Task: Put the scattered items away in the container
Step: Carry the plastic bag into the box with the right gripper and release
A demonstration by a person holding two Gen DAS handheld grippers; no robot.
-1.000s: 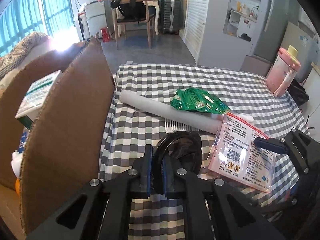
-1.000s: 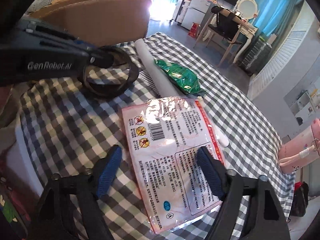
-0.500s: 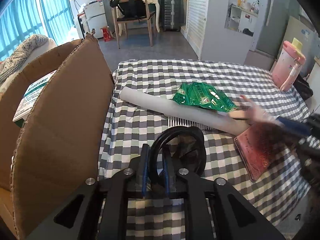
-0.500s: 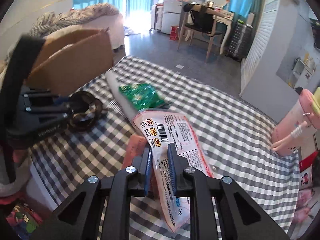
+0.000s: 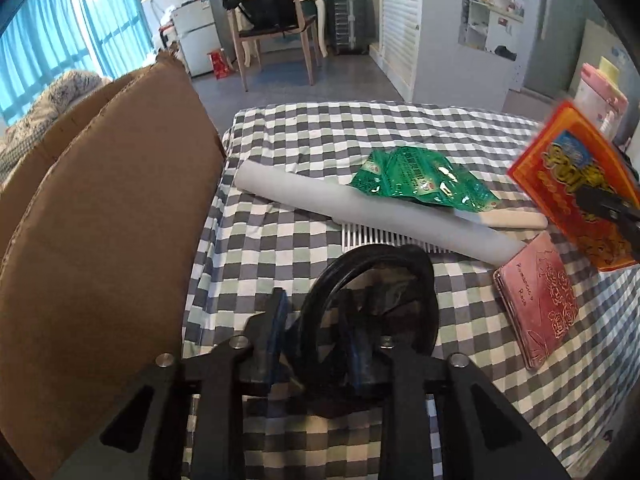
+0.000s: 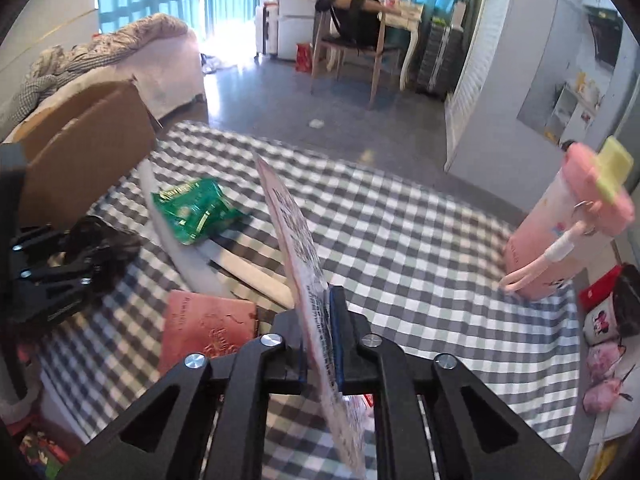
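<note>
My left gripper (image 5: pixel 316 312) has the rim of a black ring (image 5: pixel 384 264) between its pads, and its jaws are closing on it. The ring is just right of the brown cardboard box (image 5: pixel 100 240). Over at the right, my right gripper (image 6: pixel 320 308) is shut on a flat packet (image 6: pixel 296 240), held on edge above the table. The packet's orange-red front (image 5: pixel 568 168) shows in the left wrist view. On the checked cloth lie a green packet (image 5: pixel 416 176), a white roll (image 5: pixel 360 208), a white comb (image 5: pixel 380 236) and a pink-red wallet (image 5: pixel 540 296).
A tall pink bottle (image 6: pixel 560 232) stands at the table's far right. A cream flat stick (image 5: pixel 516 220) lies beside the roll. The box's raised flap stands along the table's left edge. A chair and a desk stand on the floor beyond the table.
My right gripper shut on the flat packet, lifted it off the cloth and rolled it on edge, which uncovered the pink-red wallet. The left gripper stayed on the black ring, jaws slightly wider.
</note>
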